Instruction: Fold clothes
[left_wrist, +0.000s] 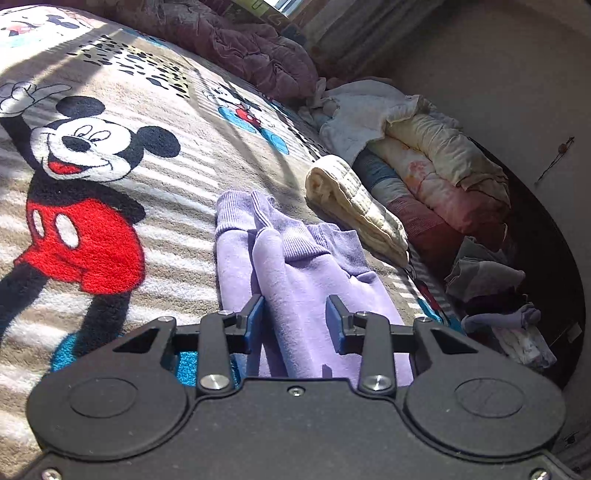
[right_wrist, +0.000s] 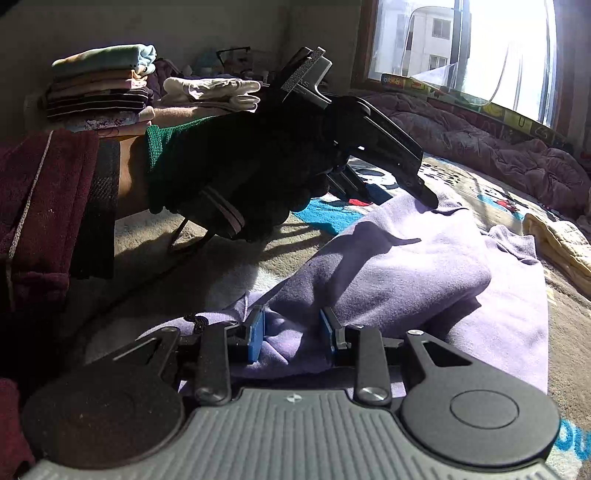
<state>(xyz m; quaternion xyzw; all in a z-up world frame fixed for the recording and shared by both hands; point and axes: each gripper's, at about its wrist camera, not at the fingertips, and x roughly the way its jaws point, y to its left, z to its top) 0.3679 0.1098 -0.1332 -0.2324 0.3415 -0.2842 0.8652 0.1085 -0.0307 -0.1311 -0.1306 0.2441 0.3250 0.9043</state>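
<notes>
A lilac sweatshirt (left_wrist: 295, 266) with ribbed cuffs lies partly folded on the cartoon-mouse blanket (left_wrist: 110, 192). In the left wrist view my left gripper (left_wrist: 295, 317) has its blue pads on either side of a thick fold of the lilac cloth, which fills the gap. From the right wrist view that left gripper (right_wrist: 428, 199), held by a black-gloved hand (right_wrist: 240, 166) with a green cuff, pinches a raised peak of the sweatshirt (right_wrist: 424, 266). My right gripper (right_wrist: 291, 330) grips bunched lilac fabric at the near edge, with wrinkles running into its pads.
A cream quilted roll (left_wrist: 354, 206) and a heap of rolled bedding (left_wrist: 436, 173) lie beyond the sweatshirt. Stacks of folded clothes (right_wrist: 99, 88) stand at the far left, a dark red cloth (right_wrist: 48, 206) nearer. A mauve comforter (right_wrist: 498, 155) lies under the window (right_wrist: 461, 44).
</notes>
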